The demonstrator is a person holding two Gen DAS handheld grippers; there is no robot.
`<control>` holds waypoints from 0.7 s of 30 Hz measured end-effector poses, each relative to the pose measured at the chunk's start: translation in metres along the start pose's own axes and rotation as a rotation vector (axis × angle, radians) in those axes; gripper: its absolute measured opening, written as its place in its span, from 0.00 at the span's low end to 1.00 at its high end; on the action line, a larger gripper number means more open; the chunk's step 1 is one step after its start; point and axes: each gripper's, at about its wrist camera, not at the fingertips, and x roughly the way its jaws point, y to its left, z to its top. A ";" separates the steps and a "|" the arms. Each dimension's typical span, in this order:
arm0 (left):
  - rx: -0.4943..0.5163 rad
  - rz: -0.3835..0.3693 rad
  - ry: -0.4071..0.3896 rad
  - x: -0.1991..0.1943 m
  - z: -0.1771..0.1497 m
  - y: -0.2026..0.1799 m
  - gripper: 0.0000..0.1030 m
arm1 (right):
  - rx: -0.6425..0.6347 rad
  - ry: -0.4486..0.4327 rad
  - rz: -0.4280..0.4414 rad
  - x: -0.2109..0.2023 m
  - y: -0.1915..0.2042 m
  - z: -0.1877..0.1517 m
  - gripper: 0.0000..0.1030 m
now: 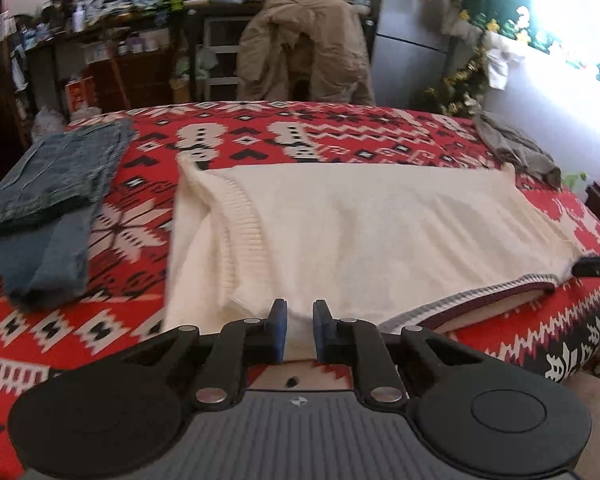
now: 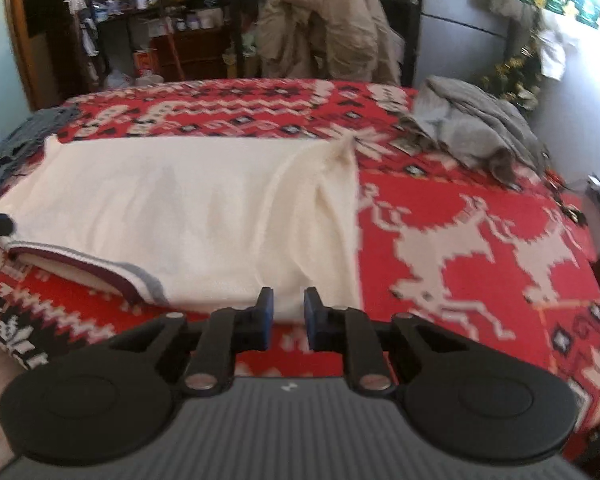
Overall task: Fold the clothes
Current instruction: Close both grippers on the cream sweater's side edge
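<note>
The cream knitted sweater (image 1: 360, 220) lies flat on the red patterned bed cover (image 2: 480, 208), long axis running side to side (collar at the near edge); left hand-held gripper (image 1: 300, 330) and right hand-held gripper (image 2: 287, 318) each pinch a near-edge corner, equally close

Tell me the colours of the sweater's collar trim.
The collar trim on the cream sweater is striped grey, white and maroon; the right wrist view shows it best.

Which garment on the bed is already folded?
The blue jeans at the left edge, folded; the white sweater lies spread, the grey garment crumpled.
</note>
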 end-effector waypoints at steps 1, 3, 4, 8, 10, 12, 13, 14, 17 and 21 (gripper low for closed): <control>-0.015 0.000 -0.003 -0.003 -0.001 0.004 0.15 | 0.013 0.001 0.002 -0.002 -0.005 -0.002 0.16; -0.038 0.007 -0.011 -0.007 -0.003 0.010 0.15 | 0.055 -0.013 -0.001 -0.008 -0.014 -0.003 0.15; -0.042 0.017 -0.015 -0.009 -0.003 0.012 0.15 | 0.072 -0.026 -0.002 -0.011 -0.017 -0.002 0.15; -0.092 0.009 -0.011 -0.009 -0.004 0.024 0.15 | 0.067 -0.053 -0.018 -0.007 -0.019 0.008 0.13; -0.098 0.014 -0.002 -0.007 -0.006 0.027 0.15 | 0.059 -0.038 -0.007 0.003 -0.017 0.011 0.04; -0.099 0.024 -0.003 -0.008 -0.008 0.029 0.14 | 0.059 -0.017 -0.008 0.012 -0.015 0.011 0.04; -0.099 0.029 -0.004 -0.009 -0.010 0.029 0.14 | 0.059 -0.020 -0.010 0.011 -0.015 0.010 0.04; -0.100 0.035 -0.004 -0.009 -0.011 0.030 0.14 | 0.059 -0.023 -0.012 0.011 -0.015 0.008 0.04; -0.095 0.055 -0.004 -0.013 -0.011 0.031 0.14 | 0.061 -0.030 -0.015 0.008 -0.016 0.004 0.03; -0.097 0.052 -0.022 -0.013 -0.003 0.035 0.14 | 0.086 -0.028 -0.003 0.001 -0.021 0.003 0.04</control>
